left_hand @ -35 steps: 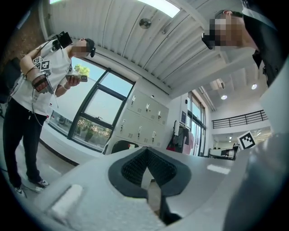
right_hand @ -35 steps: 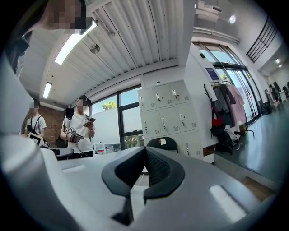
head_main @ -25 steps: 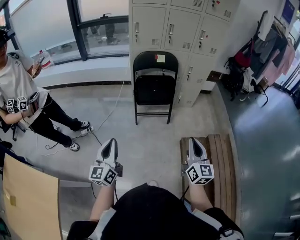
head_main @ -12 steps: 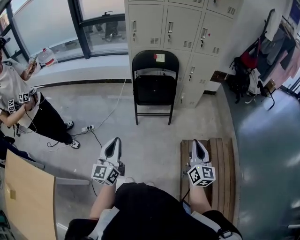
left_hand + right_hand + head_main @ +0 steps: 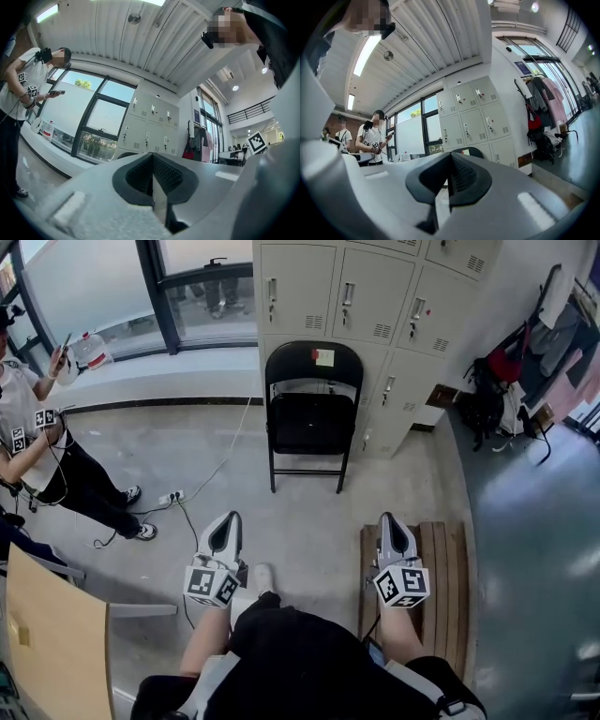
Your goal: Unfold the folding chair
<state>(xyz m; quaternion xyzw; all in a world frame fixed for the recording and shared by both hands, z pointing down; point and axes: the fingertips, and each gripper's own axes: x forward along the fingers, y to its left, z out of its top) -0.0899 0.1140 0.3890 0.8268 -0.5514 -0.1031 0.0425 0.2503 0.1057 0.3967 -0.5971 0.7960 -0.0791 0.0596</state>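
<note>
Black folding chair (image 5: 312,423) well ahead of L tongs (image 5: 230,519) & R tongs (image 5: 390,519); both closed, empty.

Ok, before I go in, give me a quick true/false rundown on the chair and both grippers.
1. The folding chair stands folded against the lockers. True.
2. The left gripper is clamped on the chair's backrest. False: it is shut on nothing, well short of the chair.
3. The right gripper has its jaws together, empty. True.
4. A note is stuck on the chair's backrest. True.
5. The wooden slatted board lies under the left gripper. False: it lies below the right gripper.
</note>
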